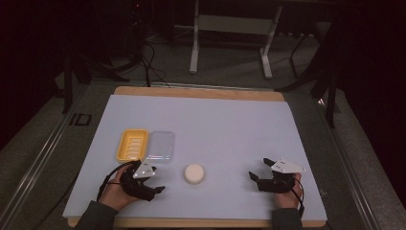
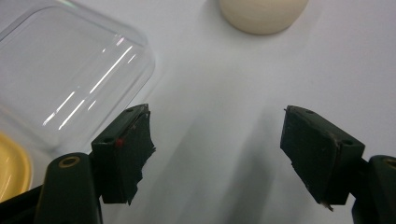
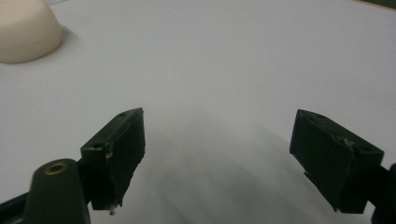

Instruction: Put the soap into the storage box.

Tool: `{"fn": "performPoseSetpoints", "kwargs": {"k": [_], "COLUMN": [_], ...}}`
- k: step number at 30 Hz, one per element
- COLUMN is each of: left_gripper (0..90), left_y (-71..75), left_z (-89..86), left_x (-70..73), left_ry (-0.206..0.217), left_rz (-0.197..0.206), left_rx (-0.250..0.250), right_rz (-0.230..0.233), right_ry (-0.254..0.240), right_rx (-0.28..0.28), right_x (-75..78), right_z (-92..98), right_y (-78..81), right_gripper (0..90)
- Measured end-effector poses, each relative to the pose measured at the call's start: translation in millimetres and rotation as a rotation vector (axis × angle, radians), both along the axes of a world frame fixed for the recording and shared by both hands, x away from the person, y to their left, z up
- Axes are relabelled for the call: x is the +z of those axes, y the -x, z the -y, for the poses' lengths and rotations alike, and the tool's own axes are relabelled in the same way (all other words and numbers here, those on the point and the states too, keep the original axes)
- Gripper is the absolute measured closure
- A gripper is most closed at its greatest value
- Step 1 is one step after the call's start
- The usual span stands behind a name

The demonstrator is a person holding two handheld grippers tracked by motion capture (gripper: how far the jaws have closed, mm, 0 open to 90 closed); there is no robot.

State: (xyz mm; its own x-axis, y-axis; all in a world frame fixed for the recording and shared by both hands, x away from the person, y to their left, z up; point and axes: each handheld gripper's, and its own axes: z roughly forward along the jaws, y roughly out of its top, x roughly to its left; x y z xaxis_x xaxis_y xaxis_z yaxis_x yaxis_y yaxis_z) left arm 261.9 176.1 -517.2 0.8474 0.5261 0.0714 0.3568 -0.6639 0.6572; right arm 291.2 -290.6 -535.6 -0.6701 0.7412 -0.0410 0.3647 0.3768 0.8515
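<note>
A round cream-white puck [image 1: 194,173] lies on the white mat between my two grippers. In the left gripper view the puck [image 2: 263,14] sits at the top edge; in the right gripper view the puck [image 3: 25,30] shows at the upper left. A yellow ribbed tray [image 1: 132,144] and a clear plastic lid [image 1: 160,146] lie side by side beyond my left hand. My left gripper [image 1: 157,179] is just near of them, jaws apart with nothing between [image 2: 217,140]. My right gripper [image 1: 258,168] rests at the right, open over bare mat [image 3: 219,140].
The white mat [image 1: 215,115] covers a wooden tabletop whose edge shows at the far and near sides. In the left gripper view the clear lid [image 2: 65,70] is at the upper left and a corner of the yellow tray [image 2: 11,170] at the left edge. Dark floor with a table frame and cables lies beyond.
</note>
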Motion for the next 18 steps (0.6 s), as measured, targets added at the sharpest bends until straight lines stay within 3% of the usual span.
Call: {"fn": "performPoseSetpoints", "kwargs": {"k": [18], "left_gripper": [25.1], "left_y": [-14.5], "left_z": [17.1], "left_x": [10.1], "left_ry": [-0.075], "left_rz": [-0.010], "left_rx": [-0.084], "right_rz": [0.005], "right_ry": [0.000], "right_rx": [-0.002], "right_x": [0.0], "right_z": [-0.1], "right_y": [0.6], "right_gripper": [17.9]}}
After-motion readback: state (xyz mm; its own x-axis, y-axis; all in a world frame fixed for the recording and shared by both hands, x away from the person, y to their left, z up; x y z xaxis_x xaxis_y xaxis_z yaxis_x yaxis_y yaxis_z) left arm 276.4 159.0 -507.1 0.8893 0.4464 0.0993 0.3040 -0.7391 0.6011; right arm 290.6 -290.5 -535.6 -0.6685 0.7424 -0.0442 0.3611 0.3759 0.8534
